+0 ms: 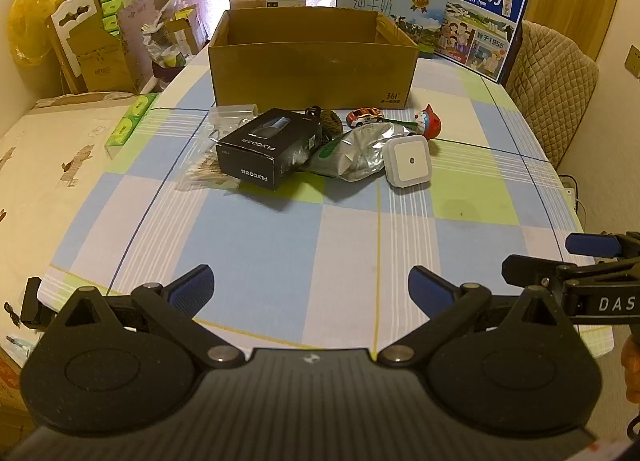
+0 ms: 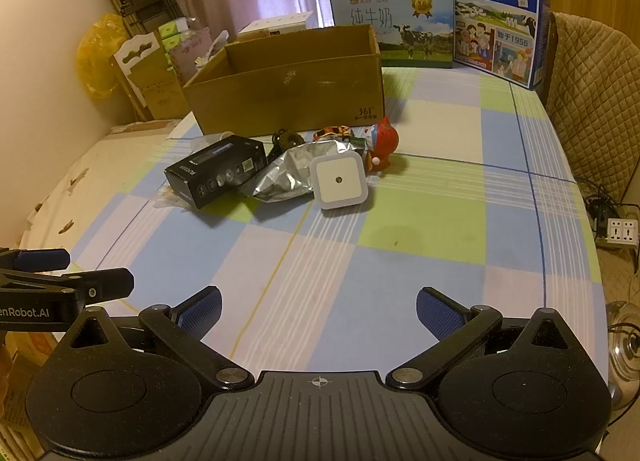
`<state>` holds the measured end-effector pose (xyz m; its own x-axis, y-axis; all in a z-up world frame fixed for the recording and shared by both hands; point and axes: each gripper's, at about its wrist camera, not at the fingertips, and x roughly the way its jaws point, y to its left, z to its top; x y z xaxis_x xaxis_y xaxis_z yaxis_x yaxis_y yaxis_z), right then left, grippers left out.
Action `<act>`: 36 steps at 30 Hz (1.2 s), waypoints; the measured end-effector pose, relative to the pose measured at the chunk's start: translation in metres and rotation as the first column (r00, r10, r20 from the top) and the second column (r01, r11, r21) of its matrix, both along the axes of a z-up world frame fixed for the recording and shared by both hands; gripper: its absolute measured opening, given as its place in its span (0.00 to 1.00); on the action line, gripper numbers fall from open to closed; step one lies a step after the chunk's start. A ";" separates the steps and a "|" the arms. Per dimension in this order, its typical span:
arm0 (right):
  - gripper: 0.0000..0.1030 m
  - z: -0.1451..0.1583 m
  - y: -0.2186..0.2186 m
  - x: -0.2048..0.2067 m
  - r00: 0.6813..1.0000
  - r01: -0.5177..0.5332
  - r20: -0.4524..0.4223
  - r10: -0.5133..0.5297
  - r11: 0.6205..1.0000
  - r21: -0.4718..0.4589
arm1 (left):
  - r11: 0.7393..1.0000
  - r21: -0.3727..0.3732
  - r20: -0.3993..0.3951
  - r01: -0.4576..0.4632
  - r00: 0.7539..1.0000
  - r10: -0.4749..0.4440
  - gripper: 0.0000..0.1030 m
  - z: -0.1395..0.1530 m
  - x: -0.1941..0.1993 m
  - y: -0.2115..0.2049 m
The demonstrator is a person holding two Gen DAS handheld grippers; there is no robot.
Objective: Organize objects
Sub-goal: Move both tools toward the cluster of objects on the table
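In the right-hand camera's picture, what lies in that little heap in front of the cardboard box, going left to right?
Black box → crumpled silver bag → white square night light → red and blue toy figure.

A wide stretch of bare checked tablecloth (image 1: pixel 304 237) lies open between both grippers and a cluster of small items mid-table. The black box (image 1: pixel 266 149), foil pouch (image 1: pixel 356 153) and white square night light (image 1: pixel 408 161) sit touching, leaving no gap among them. Behind stands an open-topped cardboard box (image 1: pixel 312 73), reachable from above. Milk cartons (image 1: pixel 480 21) wall the far edge.
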<state>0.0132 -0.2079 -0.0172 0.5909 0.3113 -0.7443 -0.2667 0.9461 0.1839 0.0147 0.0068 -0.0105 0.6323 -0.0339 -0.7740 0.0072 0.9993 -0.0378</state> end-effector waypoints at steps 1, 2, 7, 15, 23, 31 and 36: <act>0.98 0.000 0.000 0.000 1.000 0.000 0.000 0.000 1.000 0.000 | 1.000 0.000 0.000 0.000 1.000 0.000 0.99 -0.001 0.001 0.000; 0.98 0.000 0.000 0.001 1.000 0.000 -0.001 0.000 1.000 0.000 | 1.000 0.001 -0.001 -0.001 1.000 0.001 0.99 0.001 0.000 -0.001; 0.98 0.000 0.001 0.001 1.000 0.000 -0.003 0.000 1.000 -0.001 | 1.000 0.001 -0.004 -0.001 1.000 0.001 0.99 0.000 0.001 0.000; 0.98 0.000 0.004 0.008 1.000 0.002 -0.007 -0.002 1.000 -0.001 | 1.000 0.002 -0.008 -0.001 1.000 0.001 0.99 0.000 0.005 0.000; 0.98 0.000 0.005 0.011 1.000 0.004 -0.012 -0.004 1.000 -0.001 | 1.000 -0.003 -0.015 0.004 1.000 -0.004 0.99 -0.001 0.014 0.003; 0.98 -0.001 0.006 0.016 1.000 0.007 -0.015 -0.007 1.000 0.001 | 1.000 -0.002 -0.021 0.010 1.000 -0.010 0.99 0.001 0.024 0.004; 0.98 -0.003 0.006 0.022 1.000 0.008 -0.018 -0.008 1.000 0.005 | 1.000 0.000 -0.025 0.015 1.000 -0.015 0.99 0.002 0.029 0.004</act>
<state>0.0354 -0.2021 -0.0205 0.5797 0.3098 -0.7536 -0.2552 0.9474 0.1931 0.0434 0.0104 -0.0086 0.6121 -0.0429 -0.7896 0.0211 0.9991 -0.0380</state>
